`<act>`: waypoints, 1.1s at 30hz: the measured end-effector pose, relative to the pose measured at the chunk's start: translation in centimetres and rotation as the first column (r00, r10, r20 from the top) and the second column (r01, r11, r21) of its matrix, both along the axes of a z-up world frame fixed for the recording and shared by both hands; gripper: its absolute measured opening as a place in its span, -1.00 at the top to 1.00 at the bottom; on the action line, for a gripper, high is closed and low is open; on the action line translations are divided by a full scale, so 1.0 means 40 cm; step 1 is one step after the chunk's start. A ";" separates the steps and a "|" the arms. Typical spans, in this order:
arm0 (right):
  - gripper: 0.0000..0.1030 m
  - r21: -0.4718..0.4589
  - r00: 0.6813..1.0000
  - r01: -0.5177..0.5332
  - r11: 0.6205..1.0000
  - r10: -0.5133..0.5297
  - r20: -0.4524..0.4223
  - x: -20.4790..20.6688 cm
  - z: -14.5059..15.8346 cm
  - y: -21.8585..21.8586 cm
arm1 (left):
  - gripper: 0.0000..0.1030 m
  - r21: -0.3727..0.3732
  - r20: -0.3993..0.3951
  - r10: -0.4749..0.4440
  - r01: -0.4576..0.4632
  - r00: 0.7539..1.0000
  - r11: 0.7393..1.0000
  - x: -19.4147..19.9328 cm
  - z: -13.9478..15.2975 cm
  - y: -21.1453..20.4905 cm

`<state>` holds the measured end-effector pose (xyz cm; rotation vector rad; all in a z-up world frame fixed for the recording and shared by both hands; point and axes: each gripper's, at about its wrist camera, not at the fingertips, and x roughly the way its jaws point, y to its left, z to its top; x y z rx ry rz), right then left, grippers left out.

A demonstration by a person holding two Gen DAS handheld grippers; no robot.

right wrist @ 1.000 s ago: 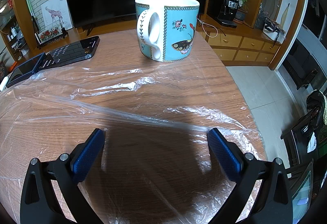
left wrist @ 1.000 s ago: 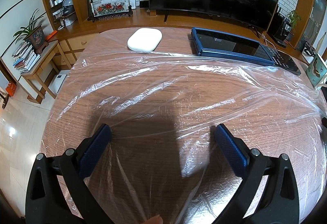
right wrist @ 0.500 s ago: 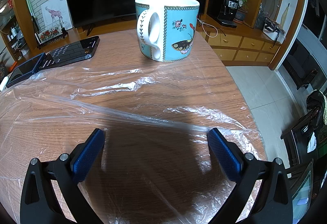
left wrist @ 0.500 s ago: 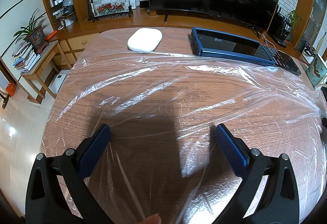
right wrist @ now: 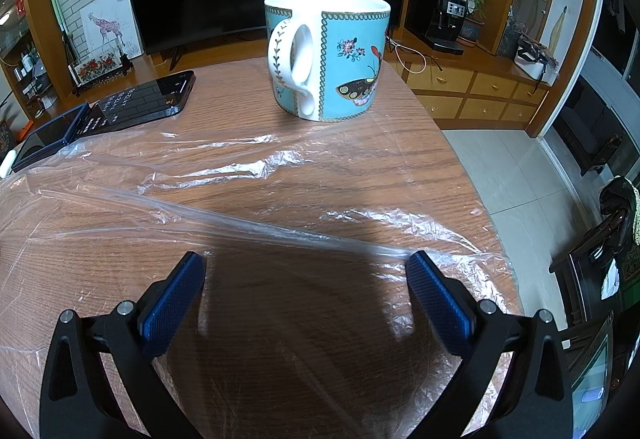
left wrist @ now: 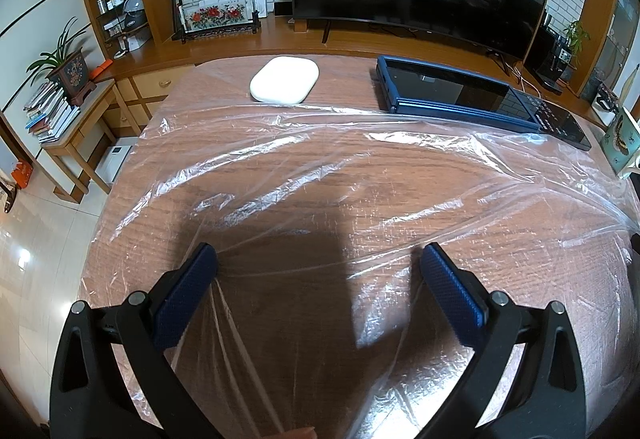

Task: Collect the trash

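Note:
A large sheet of clear crinkled plastic film (left wrist: pixel 340 175) lies spread over the round wooden table (left wrist: pixel 132 175); it also shows in the right wrist view (right wrist: pixel 224 175). My left gripper (left wrist: pixel 318 259) is open just above the film near the table's front, with film between its fingers. My right gripper (right wrist: pixel 306 267) is open over the film's right part, near a raised fold (right wrist: pixel 280 231) that runs across in front of its fingertips. Neither gripper holds anything.
A turquoise butterfly mug (right wrist: pixel 328 55) stands beyond the film's far edge. A dark blue flat device (left wrist: pixel 472 95) and a white oval case (left wrist: pixel 285 79) lie at the far side. The table's right edge (right wrist: pixel 496 223) drops to a tiled floor.

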<state>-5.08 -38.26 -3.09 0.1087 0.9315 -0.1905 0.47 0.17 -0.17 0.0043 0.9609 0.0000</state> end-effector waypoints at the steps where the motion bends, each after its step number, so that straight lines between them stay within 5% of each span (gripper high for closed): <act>1: -0.93 0.000 1.000 0.000 1.000 0.000 0.000 0.000 0.000 0.000 | -0.97 0.000 0.000 0.000 0.000 1.000 1.000 0.000 0.000 0.000; 33: -0.93 -0.001 1.000 0.000 1.000 0.000 0.000 0.000 0.000 0.001 | -0.97 0.000 0.000 0.000 0.000 1.000 1.000 0.001 0.000 0.001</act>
